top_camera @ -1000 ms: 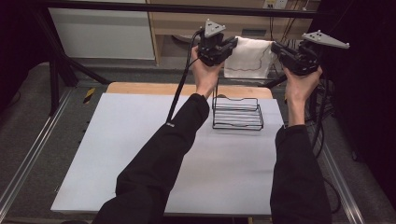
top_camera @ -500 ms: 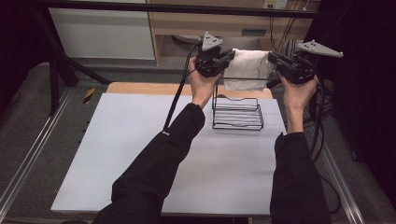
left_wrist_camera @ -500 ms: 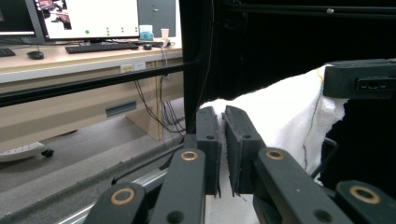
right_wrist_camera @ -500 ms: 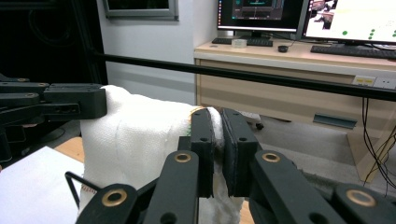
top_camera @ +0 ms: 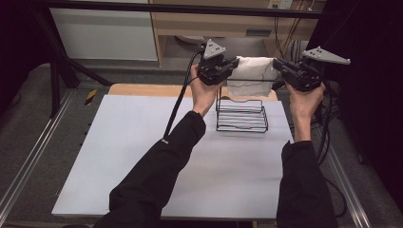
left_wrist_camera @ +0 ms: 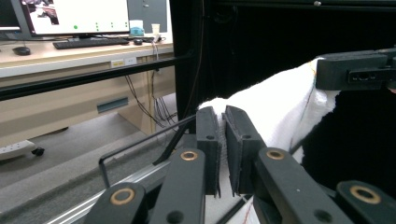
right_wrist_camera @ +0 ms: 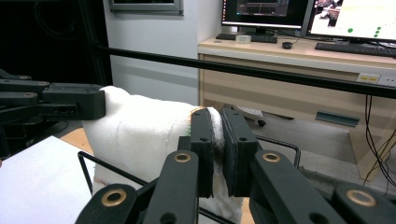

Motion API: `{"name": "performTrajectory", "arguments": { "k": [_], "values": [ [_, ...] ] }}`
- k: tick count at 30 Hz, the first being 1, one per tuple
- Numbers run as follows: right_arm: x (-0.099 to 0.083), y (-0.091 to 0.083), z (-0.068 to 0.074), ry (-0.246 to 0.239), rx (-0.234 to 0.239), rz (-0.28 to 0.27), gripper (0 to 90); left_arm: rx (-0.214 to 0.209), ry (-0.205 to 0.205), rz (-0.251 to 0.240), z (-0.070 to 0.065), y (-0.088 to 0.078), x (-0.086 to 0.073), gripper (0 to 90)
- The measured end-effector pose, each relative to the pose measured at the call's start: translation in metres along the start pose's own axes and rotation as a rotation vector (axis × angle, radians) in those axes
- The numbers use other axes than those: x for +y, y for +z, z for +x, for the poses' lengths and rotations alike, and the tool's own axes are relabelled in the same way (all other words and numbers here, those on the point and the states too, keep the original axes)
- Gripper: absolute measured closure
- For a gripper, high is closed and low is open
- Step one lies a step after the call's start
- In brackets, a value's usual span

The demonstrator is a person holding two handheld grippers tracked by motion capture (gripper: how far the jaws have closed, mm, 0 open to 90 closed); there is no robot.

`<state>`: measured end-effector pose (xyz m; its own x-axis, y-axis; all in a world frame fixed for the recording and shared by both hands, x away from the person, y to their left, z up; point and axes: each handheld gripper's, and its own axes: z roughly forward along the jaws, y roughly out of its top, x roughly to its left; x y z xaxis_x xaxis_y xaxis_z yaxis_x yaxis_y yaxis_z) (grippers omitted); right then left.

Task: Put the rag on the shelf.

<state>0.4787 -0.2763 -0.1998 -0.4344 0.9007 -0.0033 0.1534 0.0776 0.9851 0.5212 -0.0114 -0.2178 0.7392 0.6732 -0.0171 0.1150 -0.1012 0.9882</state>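
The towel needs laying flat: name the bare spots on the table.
Bare: the white table left of the left sleeve, and the near strip between both sleeves. Crowded: the far right, where the wire rack stands under the towel.

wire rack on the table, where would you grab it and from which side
Take the wire rack by its raised back rail, coming from above: that thin bar stands proud and fits between jaws. Both grippers now hold the white cloth stretched above it, so one must let go first.
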Motion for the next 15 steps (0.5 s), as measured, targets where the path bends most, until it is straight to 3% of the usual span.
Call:
{"name": "performTrajectory", "arguments": {
  "k": [7,15],
  "values": [
    [-0.004,-0.01,0.001,-0.006,0.01,-0.002,83.8,-0.017,0.011,0.0,-0.005,-0.006,-0.002,84.0],
    [-0.012,-0.02,0.01,-0.028,0.035,0.026,83.4,-0.04,0.019,0.041,-0.009,-0.019,-0.009,83.3]
  ]
}}
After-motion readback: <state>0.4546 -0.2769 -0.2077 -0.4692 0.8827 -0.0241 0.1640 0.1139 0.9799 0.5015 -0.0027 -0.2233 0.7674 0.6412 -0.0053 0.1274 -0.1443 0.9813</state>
